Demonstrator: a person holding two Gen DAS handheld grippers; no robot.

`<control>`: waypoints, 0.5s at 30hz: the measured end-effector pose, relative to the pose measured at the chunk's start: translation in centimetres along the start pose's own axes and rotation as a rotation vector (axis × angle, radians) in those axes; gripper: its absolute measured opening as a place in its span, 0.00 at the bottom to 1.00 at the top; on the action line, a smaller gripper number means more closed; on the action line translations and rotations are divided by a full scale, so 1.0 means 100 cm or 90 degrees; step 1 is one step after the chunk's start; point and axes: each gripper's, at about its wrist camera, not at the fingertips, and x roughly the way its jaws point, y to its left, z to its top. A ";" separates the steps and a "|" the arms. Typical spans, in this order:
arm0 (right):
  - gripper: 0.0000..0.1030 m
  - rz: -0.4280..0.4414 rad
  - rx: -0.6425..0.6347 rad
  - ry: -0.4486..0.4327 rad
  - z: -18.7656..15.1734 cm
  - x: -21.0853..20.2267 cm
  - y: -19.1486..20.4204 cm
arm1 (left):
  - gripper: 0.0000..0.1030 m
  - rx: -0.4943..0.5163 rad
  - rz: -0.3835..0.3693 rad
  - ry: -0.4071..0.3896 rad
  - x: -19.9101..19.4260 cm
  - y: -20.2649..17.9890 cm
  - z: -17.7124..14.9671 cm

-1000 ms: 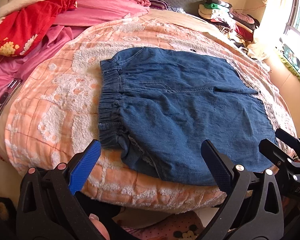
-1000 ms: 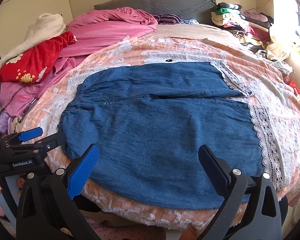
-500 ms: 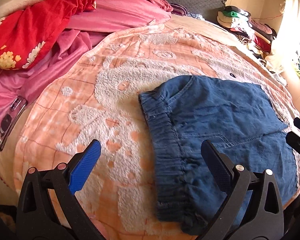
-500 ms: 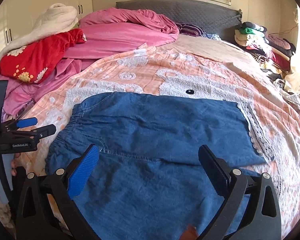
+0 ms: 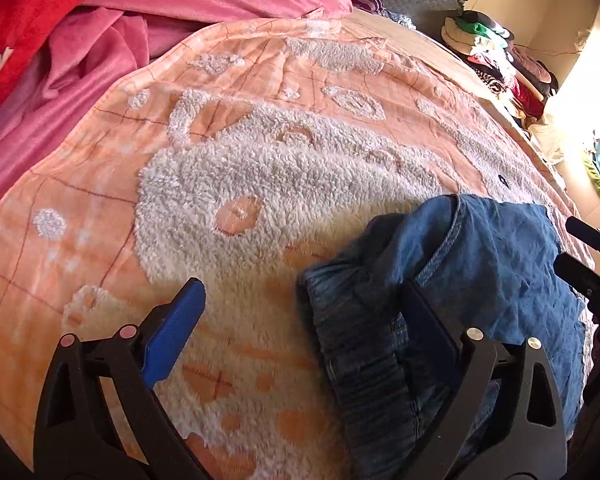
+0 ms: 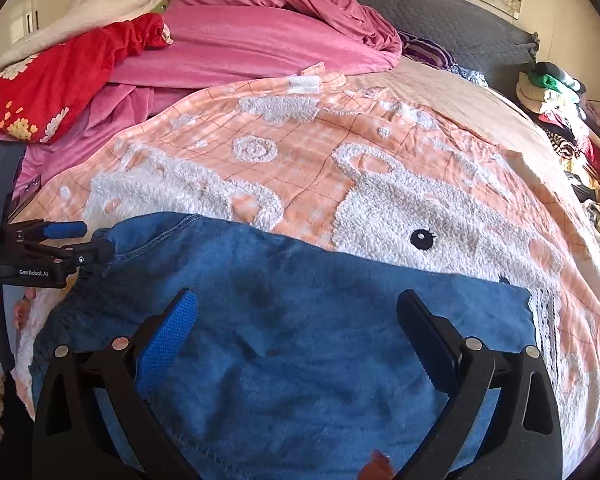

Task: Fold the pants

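1. Two claws hang over the blue pants (image 6: 324, 320), which lie on the peach blanket (image 6: 300, 160) covering the bed, near its front edge.
2. Judging by how the cloth lies, the step in hand is the reach for the first fold: the pants are laid out sideways, the gathered waistband (image 5: 364, 360) to the left and the lace-trimmed leg ends to the right.
3. Left claw (image 5: 300, 312): its jaws are closing. The waistband corner lies between them, and one finger (image 5: 432, 332) looks to rest against the bunched denim there, but no pinch shows yet, so it holds nothing.
4. Right claw (image 6: 296, 320): its jaws are spread wide above the middle of the pants, with cloth under the gap and no grip on it.
5. A person's hand (image 6: 0, 300) on the left tool shows at the edge of the right wrist view, beside the waistband.
6. The next move seems to call for the left claw to nip both layers of the waistband firmly, and for the right claw to find a matching hold further along the same edge, so that both can lift together and lay one half over the other.
7. The risk is catching only the top layer, which would drag the cloth askew.
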 end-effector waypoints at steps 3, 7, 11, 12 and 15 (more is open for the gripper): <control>0.96 0.034 -0.009 0.017 0.013 0.019 -0.006 | 0.74 0.021 -0.004 -0.010 0.010 -0.007 0.002; 0.96 0.043 -0.061 0.044 0.025 0.042 -0.006 | 0.39 0.047 -0.051 -0.029 0.010 -0.014 0.001; 0.96 0.060 -0.101 0.076 0.031 0.059 -0.005 | 0.33 0.061 -0.049 -0.041 0.004 -0.019 -0.001; 0.96 0.059 -0.115 0.087 0.033 0.062 -0.003 | 0.32 0.059 -0.056 -0.049 -0.001 -0.020 -0.002; 0.96 0.077 -0.161 0.092 0.037 0.068 0.004 | 0.31 0.065 -0.064 -0.084 -0.020 -0.024 -0.005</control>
